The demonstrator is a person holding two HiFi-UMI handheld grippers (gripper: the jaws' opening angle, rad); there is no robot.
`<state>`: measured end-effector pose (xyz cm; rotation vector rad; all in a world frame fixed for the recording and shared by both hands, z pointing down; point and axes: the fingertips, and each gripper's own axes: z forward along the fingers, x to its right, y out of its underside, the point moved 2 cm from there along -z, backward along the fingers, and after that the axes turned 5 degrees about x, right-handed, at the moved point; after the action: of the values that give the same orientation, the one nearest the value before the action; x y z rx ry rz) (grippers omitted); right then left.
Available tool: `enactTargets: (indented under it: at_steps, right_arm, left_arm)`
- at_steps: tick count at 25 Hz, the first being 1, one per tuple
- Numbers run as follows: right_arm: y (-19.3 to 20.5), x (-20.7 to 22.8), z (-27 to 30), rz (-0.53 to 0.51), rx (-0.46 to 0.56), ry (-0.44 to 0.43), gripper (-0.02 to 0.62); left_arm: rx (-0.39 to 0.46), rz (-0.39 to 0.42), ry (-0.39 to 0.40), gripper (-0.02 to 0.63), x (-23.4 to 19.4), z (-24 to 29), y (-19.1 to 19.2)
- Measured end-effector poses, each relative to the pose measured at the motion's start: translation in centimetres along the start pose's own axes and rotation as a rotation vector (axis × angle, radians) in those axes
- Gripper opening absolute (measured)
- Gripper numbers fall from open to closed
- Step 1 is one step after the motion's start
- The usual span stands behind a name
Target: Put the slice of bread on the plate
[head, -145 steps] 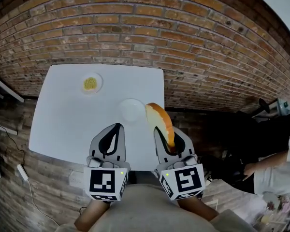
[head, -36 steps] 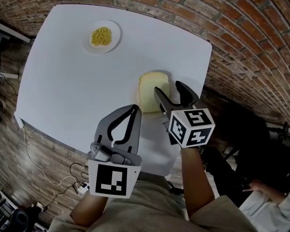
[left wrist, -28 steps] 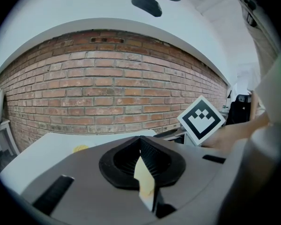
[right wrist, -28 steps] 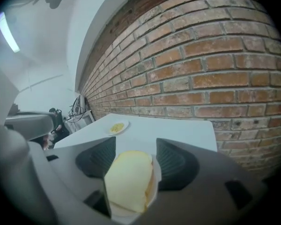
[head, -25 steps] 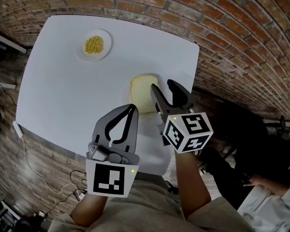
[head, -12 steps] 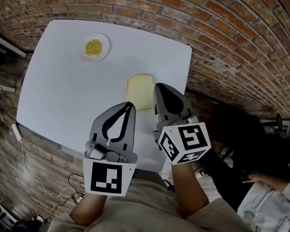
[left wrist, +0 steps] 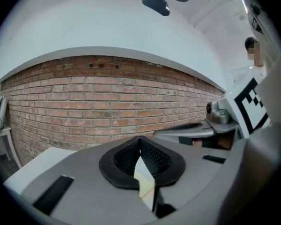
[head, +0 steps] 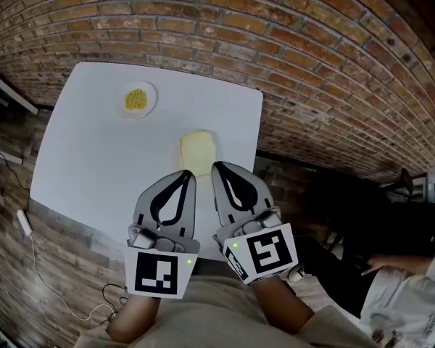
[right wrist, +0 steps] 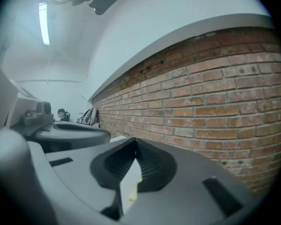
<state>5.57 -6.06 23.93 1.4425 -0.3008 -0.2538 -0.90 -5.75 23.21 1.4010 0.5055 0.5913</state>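
Pale bread slice (head: pixel 198 151) is lying on the white table (head: pixel 94 165), long axis running near-to-far, just beyond the clenched, empty left gripper (head: pixel 190 174) and right gripper (head: pixel 216 167), the right sitting marginally nearer.

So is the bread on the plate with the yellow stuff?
No, the bread lies well apart from the small plate holding yellow food.

- Tabletop (head: pixel 94 158): plain white, clean across.
- Slice of bread (head: pixel 197 149): pale creamy yellow, perhaps darker at the crust.
- Small dish (head: pixel 151 101): white, with a yellow heap (head: pixel 135 100).
- Brick wall (head: pixel 290 42): red-brown, pale mortar lines.
- Left hand-held gripper (head: pixel 183 177) and right hand-held gripper (head: pixel 219 167): grey, with black-and-white square markers.
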Motion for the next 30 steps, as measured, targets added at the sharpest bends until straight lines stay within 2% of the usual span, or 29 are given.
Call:
enactTargets:
  at_steps: [9, 19, 30]
  right_arm:
    - [-4.0, -2.8, -5.1, -0.041, 0.055, -0.023, 0.008]
    - [-4.1, -5.0, -9.2, -0.036, 0.044, -0.080, 0.007]
    - [-4.3, -5.3, -11.1, -0.054, 0.072, -0.119, 0.007]
  left_arm:
    - [0.036, -0.019, -0.006, 0.011, 1.4, -4.0, -3.5]
    - [0.015, -0.048, 0.015, 0.011, 4.2, -6.5, -3.8]
    - [0.051, -0.034, -0.045, 0.011, 5.9, -8.0, -3.8]
